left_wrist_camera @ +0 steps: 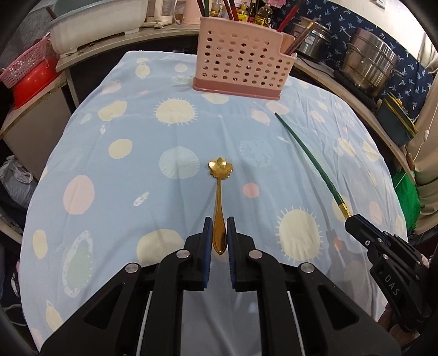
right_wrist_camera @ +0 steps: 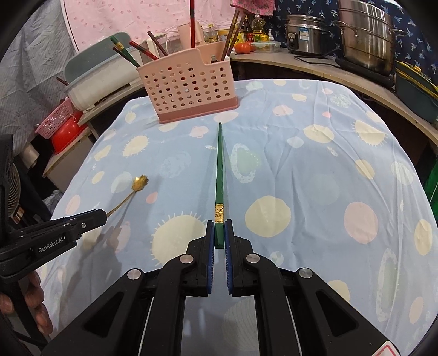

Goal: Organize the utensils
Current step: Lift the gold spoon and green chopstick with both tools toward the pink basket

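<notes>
My left gripper [left_wrist_camera: 219,222] is shut on the handle of a gold spoon [left_wrist_camera: 219,175] with a flower-shaped bowl, which points forward over the cloth. The left gripper [right_wrist_camera: 102,213] and the spoon [right_wrist_camera: 140,183] also show in the right wrist view. My right gripper [right_wrist_camera: 219,225] is shut on the thick end of a green chopstick [right_wrist_camera: 219,169] with a gold band, its tip pointing at the pink perforated utensil holder [right_wrist_camera: 189,87]. In the left wrist view the right gripper [left_wrist_camera: 351,219] holds the chopstick [left_wrist_camera: 306,156] at the right. The holder [left_wrist_camera: 241,63] stands at the table's far edge with several chopsticks in it.
The table wears a light blue cloth [left_wrist_camera: 137,131] with pastel spots. Behind it runs a counter with steel pots [right_wrist_camera: 366,35], a rice cooker [right_wrist_camera: 306,34], bottles, a white tub [left_wrist_camera: 98,24] and a red bowl under a pink basket [left_wrist_camera: 30,74].
</notes>
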`<state>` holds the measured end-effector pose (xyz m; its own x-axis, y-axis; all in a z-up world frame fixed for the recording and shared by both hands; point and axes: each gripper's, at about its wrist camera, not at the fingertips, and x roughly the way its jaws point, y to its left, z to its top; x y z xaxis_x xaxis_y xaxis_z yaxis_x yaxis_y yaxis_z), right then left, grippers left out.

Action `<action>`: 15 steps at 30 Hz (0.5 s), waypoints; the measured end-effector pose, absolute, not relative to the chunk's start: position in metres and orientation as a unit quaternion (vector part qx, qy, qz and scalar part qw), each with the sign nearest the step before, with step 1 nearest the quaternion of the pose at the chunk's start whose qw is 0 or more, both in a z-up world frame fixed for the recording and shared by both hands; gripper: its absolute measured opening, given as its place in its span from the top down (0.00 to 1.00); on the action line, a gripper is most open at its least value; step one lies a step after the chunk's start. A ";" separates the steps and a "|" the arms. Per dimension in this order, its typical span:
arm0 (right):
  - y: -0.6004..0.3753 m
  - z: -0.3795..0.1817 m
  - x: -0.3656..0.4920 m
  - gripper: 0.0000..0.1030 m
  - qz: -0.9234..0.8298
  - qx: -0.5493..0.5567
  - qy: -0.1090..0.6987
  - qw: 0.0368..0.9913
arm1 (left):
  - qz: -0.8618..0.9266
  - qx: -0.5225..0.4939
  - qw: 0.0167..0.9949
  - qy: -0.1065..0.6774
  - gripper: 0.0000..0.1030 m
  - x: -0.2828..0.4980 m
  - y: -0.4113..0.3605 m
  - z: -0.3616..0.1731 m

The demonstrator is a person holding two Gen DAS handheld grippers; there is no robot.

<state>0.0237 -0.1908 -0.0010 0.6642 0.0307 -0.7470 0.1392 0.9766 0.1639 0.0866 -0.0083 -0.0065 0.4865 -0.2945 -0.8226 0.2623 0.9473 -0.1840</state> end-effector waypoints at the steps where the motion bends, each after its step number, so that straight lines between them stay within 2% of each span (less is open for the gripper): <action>1: -0.191 0.001 0.023 0.93 -0.030 0.104 0.406 0.907 | -0.162 -0.018 0.863 0.478 0.90 0.086 -0.007 -0.004; 5: -0.189 0.012 0.019 0.93 -0.027 0.106 0.395 0.912 | -0.165 -0.029 0.869 0.466 0.91 0.083 -0.004 0.009; 6: -0.189 0.016 0.018 0.93 -0.026 0.107 0.391 0.914 | -0.166 -0.030 0.870 0.463 0.93 0.083 -0.003 0.013; 7: -0.189 0.019 0.018 0.93 -0.026 0.108 0.388 0.915 | -0.166 -0.031 0.872 0.460 0.99 0.083 -0.003 0.016; 8: -0.189 0.023 0.017 0.93 -0.025 0.108 0.385 0.916 | -0.171 -0.035 0.872 0.458 1.00 0.083 -0.002 0.020; 15: -0.189 0.046 0.015 0.93 -0.019 0.116 0.363 0.924 | -0.174 -0.035 0.878 0.444 1.00 0.086 0.000 0.035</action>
<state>0.0153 -0.1889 0.0458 0.7357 0.0492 -0.6756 0.1190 0.9725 0.2004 0.0856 0.0000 0.0354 0.5448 -0.3359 -0.7683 0.2739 0.9373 -0.2155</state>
